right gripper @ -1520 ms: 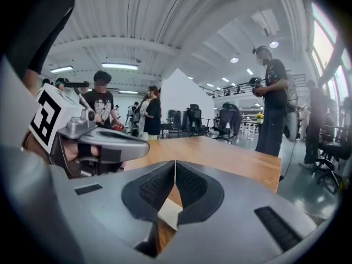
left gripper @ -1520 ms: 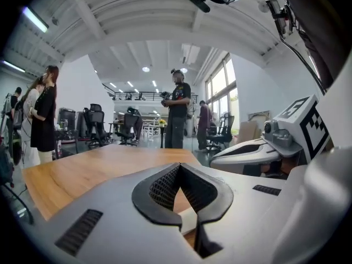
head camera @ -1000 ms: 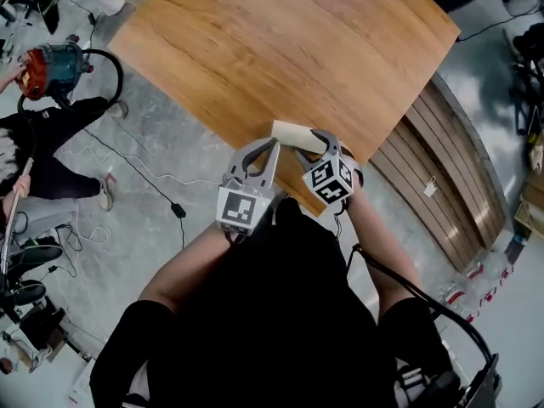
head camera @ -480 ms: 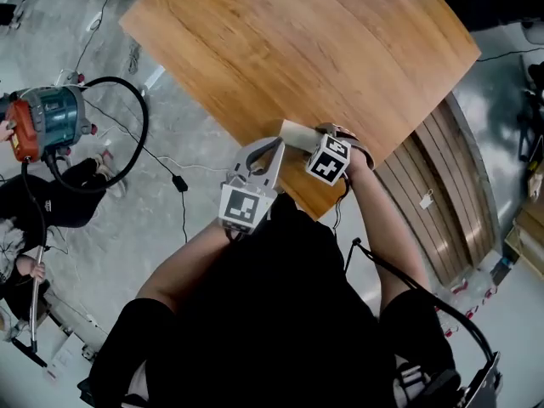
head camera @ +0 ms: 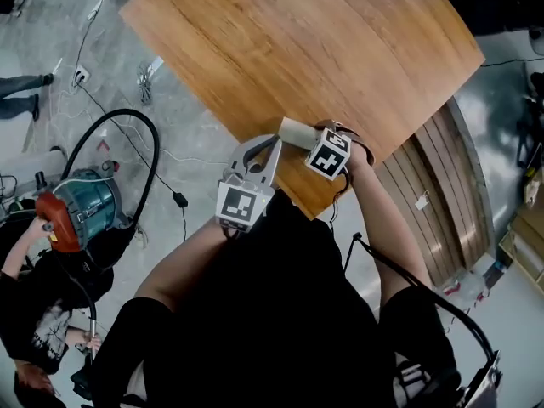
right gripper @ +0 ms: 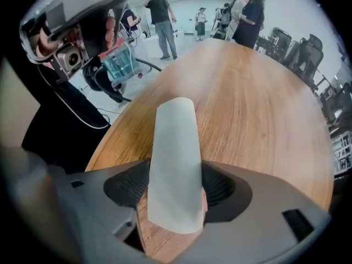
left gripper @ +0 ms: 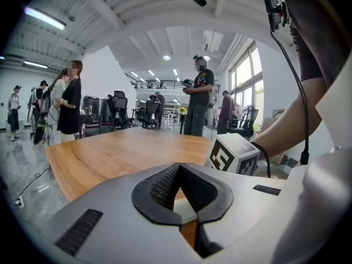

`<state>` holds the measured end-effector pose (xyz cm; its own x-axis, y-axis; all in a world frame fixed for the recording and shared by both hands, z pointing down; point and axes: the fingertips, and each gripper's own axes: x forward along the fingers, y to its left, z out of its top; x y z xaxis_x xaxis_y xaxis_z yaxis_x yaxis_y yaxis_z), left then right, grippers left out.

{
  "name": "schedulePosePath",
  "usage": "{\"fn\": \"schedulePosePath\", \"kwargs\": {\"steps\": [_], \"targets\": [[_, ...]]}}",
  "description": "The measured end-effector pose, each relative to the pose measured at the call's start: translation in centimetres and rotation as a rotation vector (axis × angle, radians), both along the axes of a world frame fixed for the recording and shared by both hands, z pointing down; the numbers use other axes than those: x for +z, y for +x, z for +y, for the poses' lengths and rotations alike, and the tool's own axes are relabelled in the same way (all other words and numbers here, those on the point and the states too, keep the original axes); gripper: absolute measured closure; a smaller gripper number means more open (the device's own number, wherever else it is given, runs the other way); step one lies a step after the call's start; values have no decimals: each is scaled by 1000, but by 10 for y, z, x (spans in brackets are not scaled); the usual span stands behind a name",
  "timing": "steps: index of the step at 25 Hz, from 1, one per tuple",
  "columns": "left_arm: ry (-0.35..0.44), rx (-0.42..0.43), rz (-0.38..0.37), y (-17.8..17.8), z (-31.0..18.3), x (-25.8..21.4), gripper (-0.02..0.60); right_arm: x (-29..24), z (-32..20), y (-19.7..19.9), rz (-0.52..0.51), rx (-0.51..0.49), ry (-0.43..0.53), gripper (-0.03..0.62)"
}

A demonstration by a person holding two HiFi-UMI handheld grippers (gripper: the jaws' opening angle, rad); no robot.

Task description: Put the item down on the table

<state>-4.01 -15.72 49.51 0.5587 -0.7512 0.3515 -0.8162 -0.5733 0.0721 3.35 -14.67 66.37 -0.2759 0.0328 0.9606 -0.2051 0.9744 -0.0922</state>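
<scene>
Your right gripper (right gripper: pixel 177 192) stands spread around the roll (right gripper: pixel 175 142), which lies on the worktop (head camera: pixel 323 49) near its edge, so it looks let go. Your left gripper (left gripper: pixel 179 188) is pressed together, empty, just beside.

The person held both bare forearms forward and close together, the left forearm (head camera: pixel 180 260) angled inward and the right forearm (head camera: pixel 387 228) reaching a little farther out. The left gripper (head camera: pixel 272 145) pointed ahead with its marker cube (head camera: pixel 238 207) facing up; in the left gripper view its jaws (left gripper: pixel 179 168) met at the tips with nothing between them. The right gripper (head camera: pixel 315 134) sat just beside it, turned inward across the left one's tips. Its jaws (right gripper: pixel 176 187) stood spread wide, with the pale item (right gripper: pixel 175 158) lying between the pads, not squeezed.
</scene>
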Motion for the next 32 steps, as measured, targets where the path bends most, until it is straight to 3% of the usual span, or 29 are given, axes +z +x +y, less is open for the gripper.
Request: {"fn": "schedulePosePath", "kwargs": {"steps": [12,17,22,24,25,32], "targets": [[5,33,-10,7,-1,-2,577,-32,-6,16,-173,198,122,329],[22,49,3,8,1,-9,577,-70,-4,25,-339,429,171,329],[28,72,0,18,7,-12,577,-81,-1,39,-584,746,47,329],[23,67,18,25,7,-14,577,-85,-7,52,-666,875,24,428],[19,63,27,26,7,-14,577,-84,-8,57,-675,906,23,433],[17,76,24,31,7,-14,577,-71,0,60,-649,898,46,451]]}}
